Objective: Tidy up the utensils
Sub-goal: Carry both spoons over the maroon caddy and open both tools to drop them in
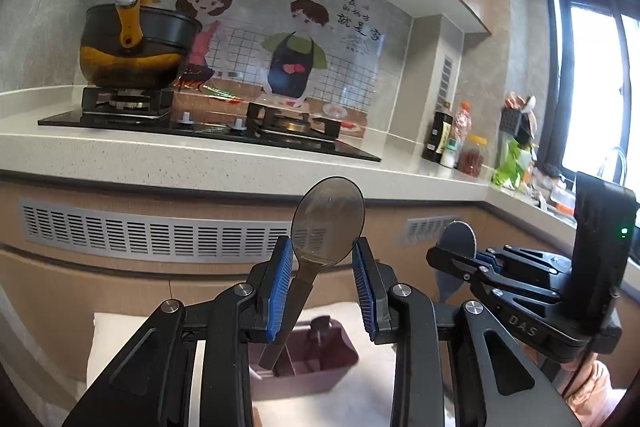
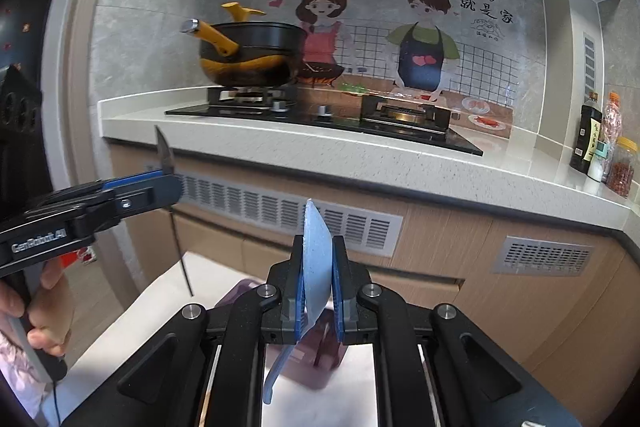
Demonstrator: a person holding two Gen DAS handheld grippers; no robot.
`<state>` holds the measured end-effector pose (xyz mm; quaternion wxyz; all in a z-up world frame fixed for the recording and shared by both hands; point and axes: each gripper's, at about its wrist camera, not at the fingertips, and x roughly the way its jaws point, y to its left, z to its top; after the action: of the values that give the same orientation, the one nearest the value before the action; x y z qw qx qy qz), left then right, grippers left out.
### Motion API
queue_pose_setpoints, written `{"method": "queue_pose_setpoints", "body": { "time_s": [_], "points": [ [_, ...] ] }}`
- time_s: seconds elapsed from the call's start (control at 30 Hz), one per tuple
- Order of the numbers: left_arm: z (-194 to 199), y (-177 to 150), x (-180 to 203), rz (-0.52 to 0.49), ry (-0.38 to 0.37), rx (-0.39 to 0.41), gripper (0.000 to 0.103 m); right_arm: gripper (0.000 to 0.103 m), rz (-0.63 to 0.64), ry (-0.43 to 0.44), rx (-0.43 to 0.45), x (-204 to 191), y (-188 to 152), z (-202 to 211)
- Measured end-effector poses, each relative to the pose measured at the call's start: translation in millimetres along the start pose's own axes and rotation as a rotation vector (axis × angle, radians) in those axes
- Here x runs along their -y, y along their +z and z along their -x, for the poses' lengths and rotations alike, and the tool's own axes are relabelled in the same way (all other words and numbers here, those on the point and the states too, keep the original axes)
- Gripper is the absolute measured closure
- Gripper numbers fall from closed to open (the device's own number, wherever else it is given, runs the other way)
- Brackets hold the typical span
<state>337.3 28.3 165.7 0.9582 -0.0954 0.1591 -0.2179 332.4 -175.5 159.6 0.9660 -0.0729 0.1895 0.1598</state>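
Above countertop point(image 1: 240, 155), spoon point(image 1: 328, 219) between fingers point(image 1: 276, 287).

Purple utensil box point(image 1: 316, 355) on white-covered surface point(image 1: 120, 339).

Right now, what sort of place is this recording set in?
A home kitchen, most likely. A gas hob sits in a pale countertop with a black and yellow pot on one burner, and sauce bottles stand at the counter's far end.
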Motion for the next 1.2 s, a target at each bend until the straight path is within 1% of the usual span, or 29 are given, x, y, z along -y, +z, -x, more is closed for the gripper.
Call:
{"method": "queue_pose_setpoints", "body": {
  "time_s": [0.07, 0.2, 0.3, 0.43, 0.57, 0.67, 0.87, 0.9, 0.93, 0.97, 1.0, 1.03, 1.1, 1.13, 1.17, 1.2],
  "points": [
    [-11, -1, -9, 0.023, -0.01, -0.007, 0.071, 0.093, -0.014, 0.0, -0.017, 5, 1, -20],
    [-35, -10, -23, 0.036, -0.022, -0.029, 0.071, 0.093, -0.013, -0.022, -0.045, 9, -11, -56],
    [-55, -23, -29, 0.037, -0.026, -0.057, 0.071, 0.093, -0.008, -0.035, -0.059, 12, -23, -75],
    [-79, -41, -41, 0.064, -0.026, -0.092, 0.071, 0.093, -0.025, -0.038, -0.08, 18, -38, -104],
    [-106, -64, -53, 0.085, -0.009, -0.153, 0.071, 0.093, -0.013, -0.067, -0.112, 18, -60, -127],
    [-123, -88, -59, 0.107, 0.003, -0.22, 0.071, 0.093, -0.023, -0.056, -0.151, 20, -80, -140],
    [-145, -129, -67, 0.137, 0.026, -0.338, 0.071, 0.092, -0.047, 0.038, -0.272, 18, -117, -162],
    [-147, -133, -67, 0.136, 0.028, -0.35, 0.07, 0.089, -0.046, 0.057, -0.298, 17, -123, -165],
    [-147, -135, -66, 0.132, 0.034, -0.358, 0.07, 0.08, -0.047, 0.064, -0.317, 16, -127, -167],
    [-146, -137, -66, 0.129, 0.038, -0.36, 0.07, 0.073, -0.049, 0.069, -0.325, 15, -130, -167],
    [-144, -137, -66, 0.125, 0.039, -0.36, 0.07, 0.059, -0.051, 0.075, -0.32, 15, -131, -164],
    [-139, -137, -64, 0.123, 0.041, -0.355, 0.069, 0.048, -0.051, 0.076, -0.305, 14, -132, -159],
    [-129, -133, -64, 0.122, 0.045, -0.345, 0.067, 0.041, -0.042, 0.058, -0.275, 13, -130, -148],
    [-123, -131, -63, 0.122, 0.053, -0.338, 0.065, 0.04, -0.033, 0.052, -0.255, 11, -128, -139],
    [-113, -129, -63, 0.123, 0.068, -0.33, 0.061, 0.039, -0.03, 0.052, -0.245, 11, -127, -132],
    [-107, -127, -62, 0.122, 0.079, -0.328, 0.057, 0.035, -0.03, 0.051, -0.236, 11, -126, -123]
  ]
}}
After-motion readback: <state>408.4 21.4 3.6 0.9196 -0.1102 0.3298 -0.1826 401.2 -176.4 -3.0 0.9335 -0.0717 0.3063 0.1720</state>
